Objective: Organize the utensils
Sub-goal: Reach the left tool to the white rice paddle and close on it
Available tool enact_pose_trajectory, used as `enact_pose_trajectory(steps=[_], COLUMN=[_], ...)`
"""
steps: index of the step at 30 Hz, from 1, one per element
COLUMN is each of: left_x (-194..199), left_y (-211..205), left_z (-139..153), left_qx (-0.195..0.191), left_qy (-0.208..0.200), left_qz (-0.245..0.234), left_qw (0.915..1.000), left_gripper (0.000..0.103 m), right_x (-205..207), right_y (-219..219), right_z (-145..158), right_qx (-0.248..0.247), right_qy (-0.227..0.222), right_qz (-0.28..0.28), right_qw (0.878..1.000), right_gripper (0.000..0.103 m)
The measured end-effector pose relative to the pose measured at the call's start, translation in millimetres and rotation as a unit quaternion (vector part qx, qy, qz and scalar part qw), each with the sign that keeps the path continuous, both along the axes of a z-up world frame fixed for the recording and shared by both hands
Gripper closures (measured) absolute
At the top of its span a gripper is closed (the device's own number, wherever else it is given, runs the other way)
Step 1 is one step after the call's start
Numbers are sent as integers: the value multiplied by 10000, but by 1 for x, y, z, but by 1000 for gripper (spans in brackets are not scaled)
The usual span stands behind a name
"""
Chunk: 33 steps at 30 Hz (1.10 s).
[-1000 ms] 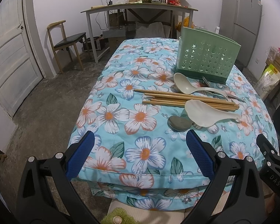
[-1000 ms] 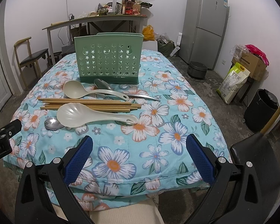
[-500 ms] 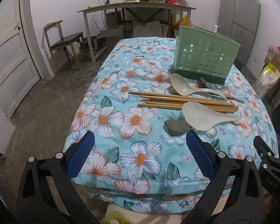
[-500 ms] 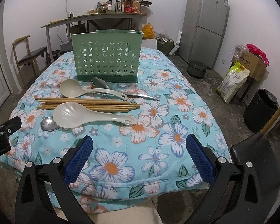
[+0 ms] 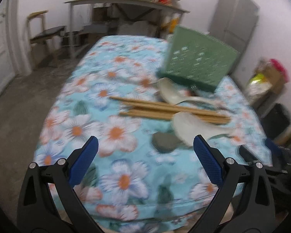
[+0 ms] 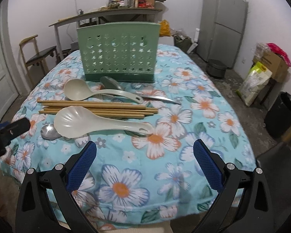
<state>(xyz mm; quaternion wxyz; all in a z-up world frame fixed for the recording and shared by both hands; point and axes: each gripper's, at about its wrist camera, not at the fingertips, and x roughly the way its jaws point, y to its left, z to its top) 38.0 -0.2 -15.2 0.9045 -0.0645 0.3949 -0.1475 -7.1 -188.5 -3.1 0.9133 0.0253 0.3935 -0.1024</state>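
A green perforated utensil holder (image 6: 117, 51) (image 5: 198, 62) stands upright at the far side of the floral-clothed table (image 6: 184, 151). In front of it lie a cream ladle (image 6: 87, 93), a metal spoon (image 6: 114, 84), several wooden chopsticks (image 6: 99, 107) (image 5: 170, 109), a cream scalloped rice paddle (image 6: 91, 121) (image 5: 192, 128) and a second metal spoon (image 6: 49, 132) (image 5: 164, 141) partly under the paddle. My right gripper (image 6: 144, 162) is open above the table's near edge, short of the paddle's handle. My left gripper (image 5: 144, 162) is open over the cloth, near the metal spoon. The left view is blurred.
A grey fridge (image 6: 225, 23) stands at the back right, a cluttered side table (image 6: 106, 15) behind the holder, a wooden chair (image 6: 36, 54) and a white door at the left. A black bin (image 6: 281, 114), a bag and a cardboard box sit on the floor at the right.
Both grippers have moved forward toward the utensils, which now look larger and nearer. The left view has swung and blurred. Both stay open and nothing on the table has moved.
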Motion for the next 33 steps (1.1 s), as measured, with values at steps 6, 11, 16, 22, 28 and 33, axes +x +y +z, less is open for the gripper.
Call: enact_pose_trajectory(steps=[6,11,16,22,28,33], left_x=[15,28,37,57,70,71], left_y=[-4,-15,-22,-29,-32,-36], left_z=[-4,-12,-15,-32,-49,-53], left_qx=[-745,-886,-1127,-1217,-1164,-1211], left_qy=[95,213,255,582,824,860], left_qz=[-330,-673,-965,-1101,-1075,-1219], left_qw=[9966,9936,9886,9847,9839,9814], left_gripper=[8,8,9,43,58,72], right_x=[13,22,21,21,22,22], right_y=[-4,-14,-18,-19,-18,-17], right_z=[-20,-40,-44,-45,-46,-46], right_qx=[358,806,931,961,899,867], right_qy=[143,352,187,104,76,53], right_qz=[205,356,374,287,284,274], right_qw=[9990,9955,9948,9949,9955,9958], right_gripper=[6,6,6,6,6,6])
